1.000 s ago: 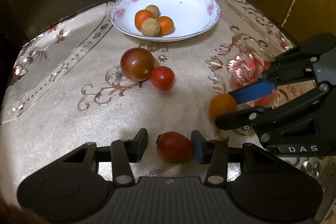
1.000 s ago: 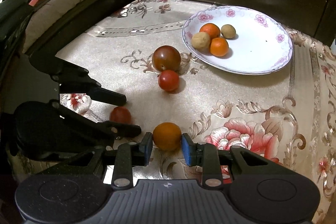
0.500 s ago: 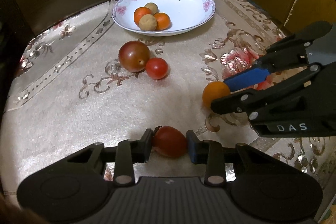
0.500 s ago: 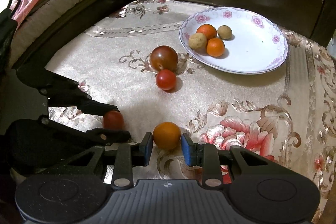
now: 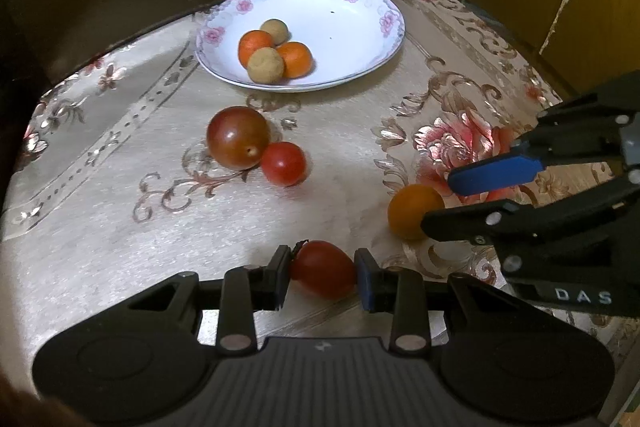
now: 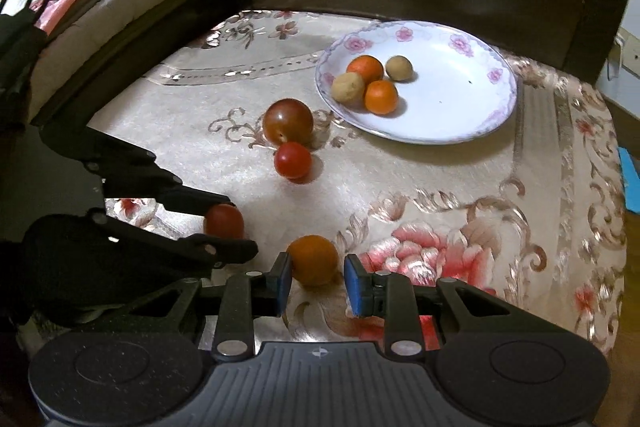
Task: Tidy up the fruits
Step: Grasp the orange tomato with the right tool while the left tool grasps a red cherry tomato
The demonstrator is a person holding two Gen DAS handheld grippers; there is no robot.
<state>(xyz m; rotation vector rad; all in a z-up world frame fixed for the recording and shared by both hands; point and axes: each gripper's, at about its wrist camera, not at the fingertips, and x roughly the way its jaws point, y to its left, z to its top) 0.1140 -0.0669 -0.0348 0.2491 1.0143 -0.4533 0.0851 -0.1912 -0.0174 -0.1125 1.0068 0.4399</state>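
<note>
the worktop (image 5: 100, 227) is carrying a floral plate (image 5: 360, 7) at twelve o'clock, already holding four small fruits. the left gripper (image 5: 322, 277) is clamping a red tomato (image 5: 324, 273) at six o'clock. the right gripper (image 6: 314, 277) is squeezing an orange tomato (image 6: 312, 259), though a slight gap is showing beside its blue pad. both should be lifting straight, gently, clearing the dark plum (image 5: 238, 137) and small tomato (image 5: 284, 163) before lowering into bare plate.

The only readable lettering is the white "DAS" printed on the black body of the right gripper (image 5: 436, 205), low on its side in the left wrist view; nothing else carries legible text.
</note>
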